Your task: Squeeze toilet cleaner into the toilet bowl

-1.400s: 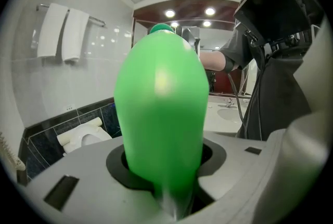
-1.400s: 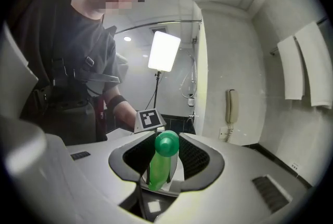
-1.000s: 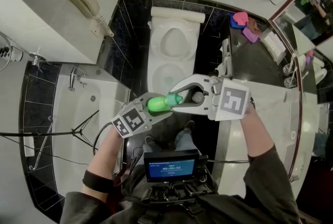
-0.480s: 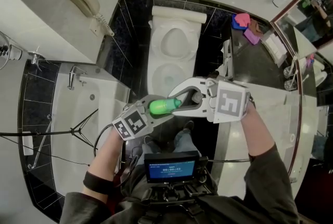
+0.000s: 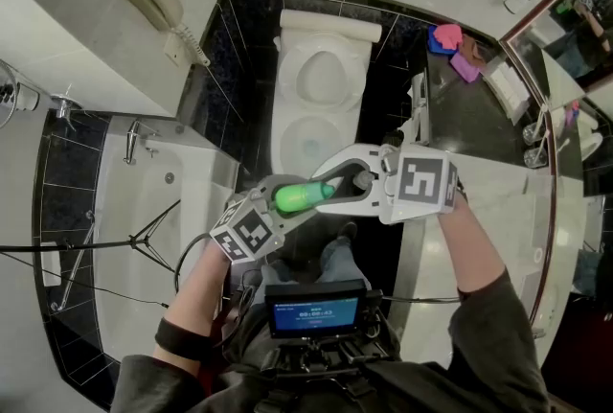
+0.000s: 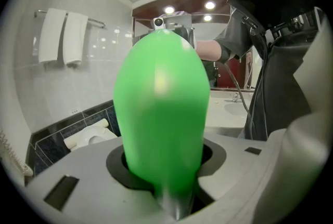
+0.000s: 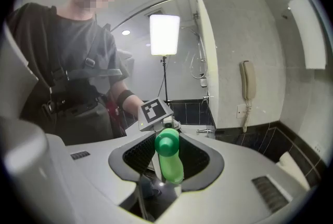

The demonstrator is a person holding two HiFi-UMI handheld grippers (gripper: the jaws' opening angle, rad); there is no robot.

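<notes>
The bathtub is lying to the left of the toilet. The left gripper is clamping the bottle by its body, holding it level in the air off the toilet's near edge. The right gripper is pinching the bottle's cap end.

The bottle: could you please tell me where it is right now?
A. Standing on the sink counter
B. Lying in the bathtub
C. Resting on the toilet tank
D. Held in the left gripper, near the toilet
D: the left gripper is shut on the bottle, holding it in the air just short of the toilet.
</notes>
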